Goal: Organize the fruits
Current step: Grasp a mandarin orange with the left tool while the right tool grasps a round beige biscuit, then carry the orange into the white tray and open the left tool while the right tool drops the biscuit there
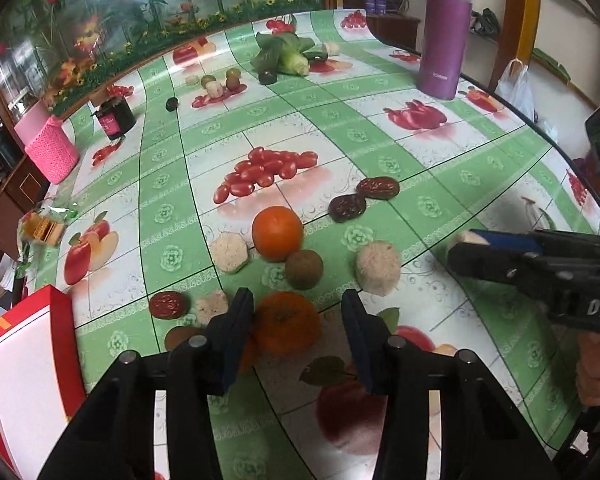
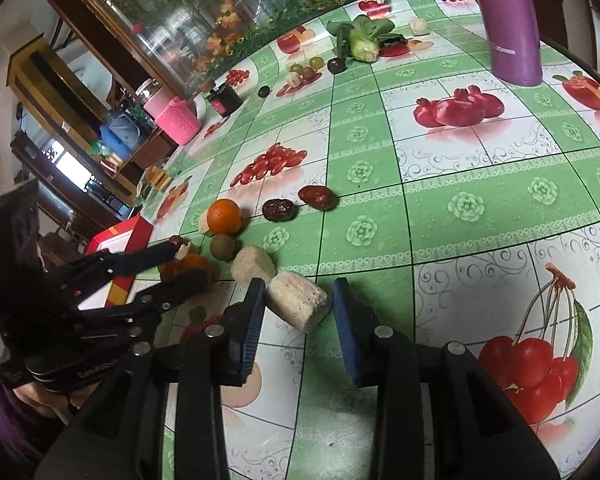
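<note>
Right wrist view: the open right gripper [image 2: 300, 312] should centre on the pale fruit chunk [image 2: 298, 306] before closing gently.

clutter on and around the fruit-print table

a green-and-white tablecloth [image 1: 380, 128] printed with cherries, tomatoes and pomegranates covers the table. a tall purple bottle [image 1: 444, 32] stands upright toward the far right edge. a pink knitted holder [image 1: 52, 152] sits at the far left edge, with a dark jar [image 1: 114, 118] bearing a pink label just beside it. a red box [image 1: 28, 364] with a white face lies at the near left corner. leafy greens [image 1: 284, 52] lie at the far end of the table. a white plastic bag [image 1: 516, 84] hangs past the right edge. a glass panel painted with flowers [image 2: 204, 8] backs the table.
</note>
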Demonstrator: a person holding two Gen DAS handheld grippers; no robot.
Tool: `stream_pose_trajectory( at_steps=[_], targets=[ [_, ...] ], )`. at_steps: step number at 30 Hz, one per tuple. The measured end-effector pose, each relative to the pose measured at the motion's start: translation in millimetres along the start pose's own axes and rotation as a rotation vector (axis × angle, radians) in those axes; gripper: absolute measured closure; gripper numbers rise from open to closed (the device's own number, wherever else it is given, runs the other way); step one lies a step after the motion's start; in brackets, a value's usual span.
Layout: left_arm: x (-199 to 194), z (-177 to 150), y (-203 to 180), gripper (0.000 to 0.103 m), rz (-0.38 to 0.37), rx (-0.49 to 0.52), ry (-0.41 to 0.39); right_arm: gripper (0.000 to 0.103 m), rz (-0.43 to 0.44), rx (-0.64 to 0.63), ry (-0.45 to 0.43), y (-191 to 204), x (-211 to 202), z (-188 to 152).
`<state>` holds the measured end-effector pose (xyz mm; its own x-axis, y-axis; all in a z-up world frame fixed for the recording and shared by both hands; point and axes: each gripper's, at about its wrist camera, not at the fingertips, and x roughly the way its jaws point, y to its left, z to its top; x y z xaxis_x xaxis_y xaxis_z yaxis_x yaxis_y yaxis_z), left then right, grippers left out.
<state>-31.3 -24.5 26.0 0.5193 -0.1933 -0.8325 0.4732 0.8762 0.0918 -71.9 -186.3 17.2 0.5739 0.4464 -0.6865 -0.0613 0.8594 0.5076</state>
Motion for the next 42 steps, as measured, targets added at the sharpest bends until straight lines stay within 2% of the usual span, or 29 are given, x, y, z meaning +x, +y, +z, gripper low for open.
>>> stream_pose_trajectory(
  at_steps=[3, 7, 11, 17, 21, 24, 26, 29, 33, 38, 42],
  targets=[
    [1.7, -2.7, -1.6, 0.068, -0.024, 0.009, -0.007, 0.067, -0.002, 0.018, 0.000, -3.4, -0.3, 1.0],
    [1.1, -6.2, -6.5, 0.068, -0.016, 0.029, -0.023, 0.067, -0.028, 0.014, -0.015, -3.9, -0.5, 1.8],
    [-2.3, -8.7, -3.7, 0.069, -0.041, -0.012, -0.027, 0.067, -0.021, 0.004, -0.023, -2.5, -1.4, 1.5],
    [-42.0, -29.8, 2.4, 0.069, -0.017, -0.086, -0.105, 0.067, -0.017, -0.015, -0.061, 1.0, -6.1, 0.8],
    [-87.2, -54.7, 21.0, 0.069, 0.054, -0.154, -0.198, 0.067, -0.016, -0.038, -0.080, 5.1, -7.4, 0.5],
    [-116.9, -78.1, 46.8, 0.069, 0.139, -0.237, -0.242, 0.067, 0.020, -0.030, -0.062, 8.0, -5.4, -0.4],
    [-133.7, -98.1, 69.7, 0.069, 0.223, -0.304, -0.258, 0.066, 0.056, -0.021, -0.053, 14.0, -4.5, -3.0],
    [-145.5, -122.3, 97.6, 0.069, 0.315, -0.374, -0.246, 0.066, 0.113, -0.041, -0.022, 42.2, 3.2, -10.4],
    [-152.5, -156.5, 133.6, 0.069, 0.449, -0.459, -0.216, 0.066, 0.182, -0.159, 0.037, 112.1, 20.6, -22.1],
    [-150.8, -188.0, 163.2, 0.069, 0.484, -0.546, -0.169, 0.066, 0.236, -0.304, 0.100, 201.8, 45.9, -42.8],
    [-152.1, -204.6, 176.6, 0.069, 0.490, -0.591, -0.159, 0.066, 0.249, -0.395, 0.150, 257.6, 69.4, -65.8]
  ],
)
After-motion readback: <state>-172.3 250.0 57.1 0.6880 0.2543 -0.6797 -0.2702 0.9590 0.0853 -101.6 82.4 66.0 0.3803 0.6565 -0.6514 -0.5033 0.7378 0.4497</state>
